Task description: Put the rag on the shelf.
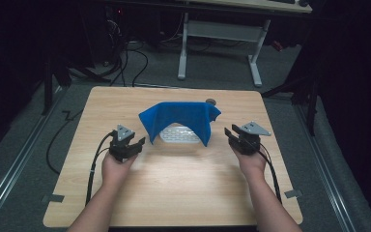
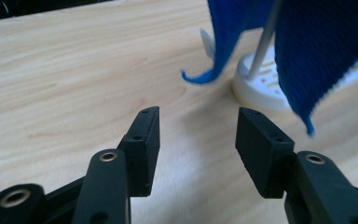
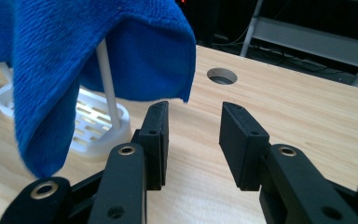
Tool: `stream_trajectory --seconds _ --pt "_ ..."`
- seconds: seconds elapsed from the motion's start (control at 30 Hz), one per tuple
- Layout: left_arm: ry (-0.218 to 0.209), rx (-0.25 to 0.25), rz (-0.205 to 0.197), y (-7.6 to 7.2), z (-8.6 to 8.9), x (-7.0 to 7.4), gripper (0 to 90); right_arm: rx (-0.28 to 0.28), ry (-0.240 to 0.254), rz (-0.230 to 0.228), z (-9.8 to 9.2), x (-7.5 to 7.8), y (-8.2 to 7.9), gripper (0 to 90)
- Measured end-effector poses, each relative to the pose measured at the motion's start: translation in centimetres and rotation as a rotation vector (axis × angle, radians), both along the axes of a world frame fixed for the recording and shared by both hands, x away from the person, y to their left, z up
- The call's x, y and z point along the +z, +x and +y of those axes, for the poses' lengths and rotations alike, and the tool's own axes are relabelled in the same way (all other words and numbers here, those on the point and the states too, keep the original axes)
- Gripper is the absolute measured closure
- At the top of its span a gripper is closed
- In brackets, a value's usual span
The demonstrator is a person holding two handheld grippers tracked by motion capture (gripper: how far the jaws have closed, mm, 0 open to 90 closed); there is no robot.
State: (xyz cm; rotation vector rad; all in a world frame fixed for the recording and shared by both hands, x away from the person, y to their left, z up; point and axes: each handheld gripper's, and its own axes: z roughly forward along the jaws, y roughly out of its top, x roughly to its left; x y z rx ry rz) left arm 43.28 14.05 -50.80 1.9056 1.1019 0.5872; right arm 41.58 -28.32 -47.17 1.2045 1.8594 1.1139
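Blue microfibre cloth [image 1: 181, 117] draped over white slotted plastic rack [image 1: 179, 135] with thin white posts [image 3: 108, 84], mid-table toward far edge; hung to dangle clear of light wooden table [image 1: 183, 188]. Left gripper [image 1: 136, 145] and right gripper [image 1: 230, 135] flanking cloth, jaws parted, empty, apparently readied for its hanging ends.

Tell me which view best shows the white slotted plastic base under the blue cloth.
The right gripper view: the white slotted plastic base shows its slots, rim and upright rods below the blue cloth. The left gripper view catches one rim edge; the high view shows a small patch.
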Motion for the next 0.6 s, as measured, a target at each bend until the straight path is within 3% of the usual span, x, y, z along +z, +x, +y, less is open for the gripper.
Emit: stream_trajectory --seconds 0.07,0.2,0.3,0.33,0.4,0.5,0.53,0.6 --pt "-0.003 -0.004 0.000 -1.1 0.2 -0.2 50.4 0.004 -0.004 0.027 -0.3 -0.3 -0.9 61.4" --pt "-0.004 -0.014 -0.001 -2.4 0.4 -0.3 50.0 0.006 -0.002 0.005 -0.5 -0.7 -2.1 60.5" --pt "-0.015 -0.042 0.014 -4.2 0.6 -0.4 50.0 0.012 -0.014 0.012 -0.6 -1.5 -4.0 58.1" --pt "-0.015 -0.042 0.014 -4.2 0.6 -0.4 50.0 0.012 -0.014 0.012 -0.6 -1.5 -4.0 58.1" --pt "0.010 -0.067 0.013 -5.6 0.6 -0.4 49.9 0.021 -0.015 0.009 -0.6 -2.1 -5.4 56.2" --pt "-0.010 -0.087 0.021 -7.0 0.7 -0.4 49.6 0.032 -0.005 0.021 -0.5 -2.4 -6.4 54.3" --pt "-0.040 -0.110 0.040 -8.5 0.7 -0.8 49.4 0.047 -0.008 0.022 -0.4 -2.7 -7.5 52.8" --pt "-0.048 -0.125 0.059 -9.2 0.7 -1.0 49.4 0.053 -0.006 0.023 -0.3 -2.9 -8.2 52.6"
